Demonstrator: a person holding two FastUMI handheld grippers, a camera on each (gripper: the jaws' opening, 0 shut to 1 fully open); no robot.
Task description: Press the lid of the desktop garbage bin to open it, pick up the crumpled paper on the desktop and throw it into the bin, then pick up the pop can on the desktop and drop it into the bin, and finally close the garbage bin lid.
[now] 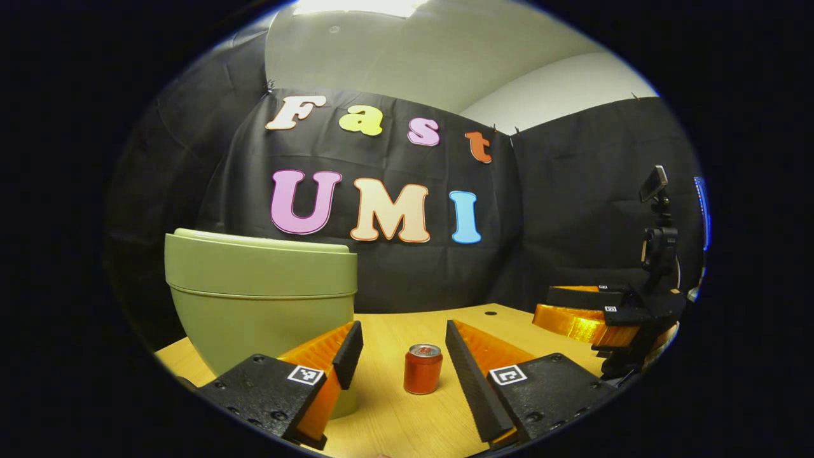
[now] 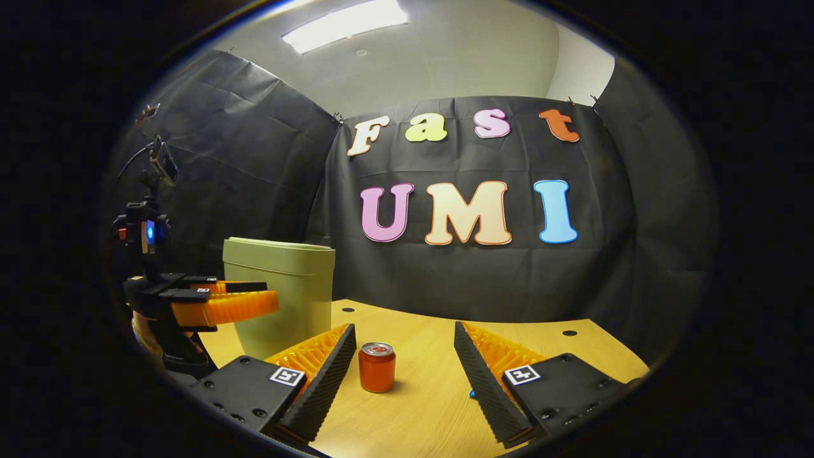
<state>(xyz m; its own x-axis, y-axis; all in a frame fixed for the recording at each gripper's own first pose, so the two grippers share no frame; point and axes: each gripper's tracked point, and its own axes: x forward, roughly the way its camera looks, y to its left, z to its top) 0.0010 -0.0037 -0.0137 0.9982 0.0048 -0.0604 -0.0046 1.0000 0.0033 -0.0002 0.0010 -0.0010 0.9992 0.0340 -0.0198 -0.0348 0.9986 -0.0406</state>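
A red pop can [image 1: 423, 369] stands upright on the wooden desktop [image 1: 407, 420], just ahead of my open left gripper [image 1: 404, 326] and in line with the gap between its fingers. The green garbage bin [image 1: 254, 292] rises at the left with its lid [image 1: 261, 245] lying down flat. In the right gripper view the pop can [image 2: 376, 367] stands close to the left finger of my open right gripper [image 2: 404, 327], which holds nothing. The bin [image 2: 283, 292] is behind it to the left. My left gripper [image 2: 270, 298] hovers in front of the bin.
My right gripper [image 1: 544, 310] hangs over the desktop's right side in the left gripper view. The desktop [image 2: 432, 407] has small round holes [image 2: 570, 333] near its far edge. A small blue speck [image 2: 472, 394] lies by the right finger. Black cloth walls close the booth.
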